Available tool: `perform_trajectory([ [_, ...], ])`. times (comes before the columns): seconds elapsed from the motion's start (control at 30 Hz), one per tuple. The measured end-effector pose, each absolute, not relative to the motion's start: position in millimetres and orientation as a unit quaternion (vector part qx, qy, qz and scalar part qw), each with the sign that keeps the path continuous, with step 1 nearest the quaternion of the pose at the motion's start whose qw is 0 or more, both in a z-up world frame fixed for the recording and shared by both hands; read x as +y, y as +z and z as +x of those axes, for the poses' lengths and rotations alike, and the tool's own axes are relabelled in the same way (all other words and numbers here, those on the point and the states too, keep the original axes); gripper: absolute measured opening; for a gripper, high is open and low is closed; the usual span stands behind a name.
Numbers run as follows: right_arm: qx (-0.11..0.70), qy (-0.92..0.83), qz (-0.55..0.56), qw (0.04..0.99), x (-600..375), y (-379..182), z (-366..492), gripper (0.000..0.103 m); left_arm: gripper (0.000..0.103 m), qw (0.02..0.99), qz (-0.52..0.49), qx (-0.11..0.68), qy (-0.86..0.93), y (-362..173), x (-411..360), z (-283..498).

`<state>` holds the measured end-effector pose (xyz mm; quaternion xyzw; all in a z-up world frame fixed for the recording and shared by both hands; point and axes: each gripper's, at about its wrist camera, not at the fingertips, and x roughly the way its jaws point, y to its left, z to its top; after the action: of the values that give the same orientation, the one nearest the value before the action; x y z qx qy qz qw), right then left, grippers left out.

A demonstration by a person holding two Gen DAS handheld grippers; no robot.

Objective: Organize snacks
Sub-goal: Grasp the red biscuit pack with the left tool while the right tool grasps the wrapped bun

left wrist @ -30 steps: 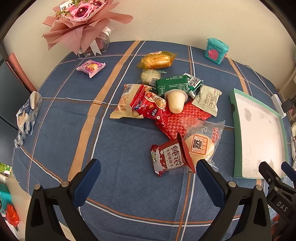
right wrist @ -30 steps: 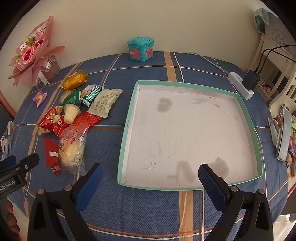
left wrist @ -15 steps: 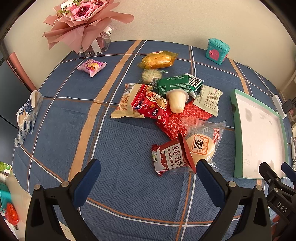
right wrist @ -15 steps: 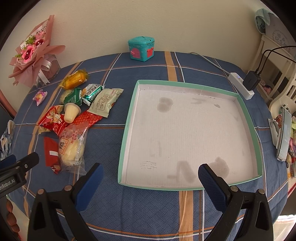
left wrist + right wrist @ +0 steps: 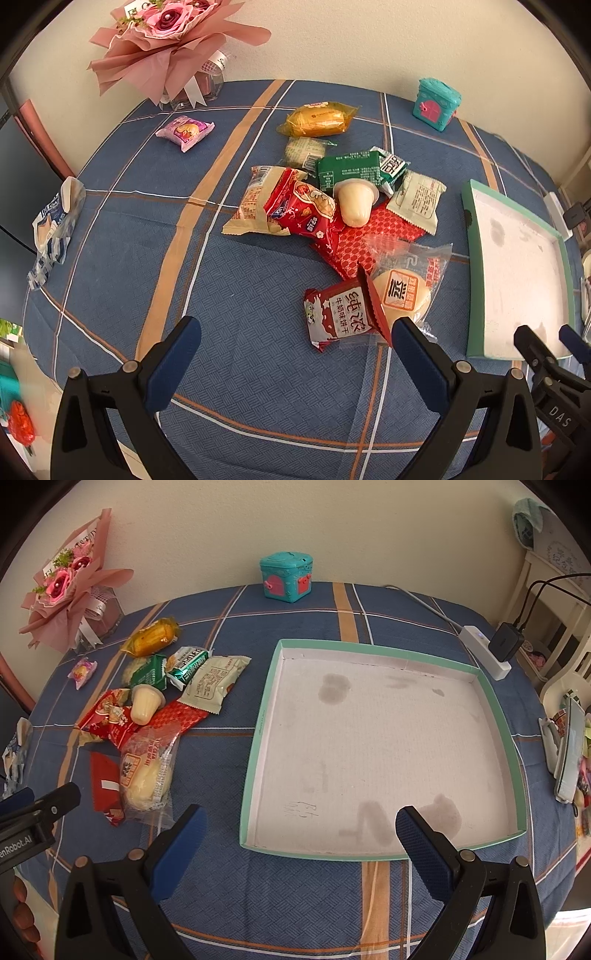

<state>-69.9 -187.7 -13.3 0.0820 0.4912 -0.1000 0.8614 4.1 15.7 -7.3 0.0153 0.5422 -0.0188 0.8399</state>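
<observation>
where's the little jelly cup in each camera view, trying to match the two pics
Left wrist view: the jelly cup lies on its side in the middle of the snack pile, just above picture centre, resting on the red patterned packet.
Right wrist view: the jelly cup sits at the left, mid-height, in the same pile.
Shared landmark: the teal toy box by the wall.

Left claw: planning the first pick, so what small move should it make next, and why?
Probably ease the open left claw forward and down onto the red-and-white milk biscuit packet. Both claws are empty, the green-rimmed white cardboard tray holds no snacks yet, and that packet lies nearest, at the pile's front edge, just ahead of the right finger.
</observation>
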Motion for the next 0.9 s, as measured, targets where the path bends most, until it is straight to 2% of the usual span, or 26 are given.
perform_trajectory([
  [0.27,0.490,-0.091,0.077,0.864,-178.7,-17.0,-44.9,0.103,0.103,0.833,-0.040,0.551,-0.033,-13.2,13.7,20.1],
  [0.47,0.489,-0.086,0.071,0.865,-173.3,-19.2,-39.8,0.103,0.103,0.804,-0.065,0.589,-0.048,-41.6,7.3,37.2],
  [0.5,0.487,-0.085,0.071,0.866,-172.9,-18.5,-39.5,0.103,0.098,0.798,-0.074,0.595,-0.049,-47.2,8.6,39.0],
  [0.53,0.485,-0.086,0.071,0.867,-172.7,-18.1,-39.1,0.103,0.086,0.794,-0.082,0.601,-0.052,-51.8,9.3,40.2],
  [0.6,0.485,-0.085,0.073,0.868,-172.6,-17.6,-38.2,0.103,0.074,0.784,-0.106,0.608,-0.060,-59.6,11.8,42.4],
  [0.67,0.485,-0.085,0.072,0.867,-172.1,-17.9,-37.4,0.103,0.073,0.780,-0.128,0.609,-0.066,-62.6,14.7,43.1],
  [0.73,0.486,-0.085,0.071,0.867,-171.3,-18.5,-36.9,0.103,0.062,0.778,-0.139,0.608,-0.072,-63.2,15.1,42.4],
  [0.9,0.488,-0.081,0.070,0.866,-169.3,-20.4,-34.0,0.103,0.057,0.776,-0.143,0.609,-0.074,-64.2,16.4,42.7],
])
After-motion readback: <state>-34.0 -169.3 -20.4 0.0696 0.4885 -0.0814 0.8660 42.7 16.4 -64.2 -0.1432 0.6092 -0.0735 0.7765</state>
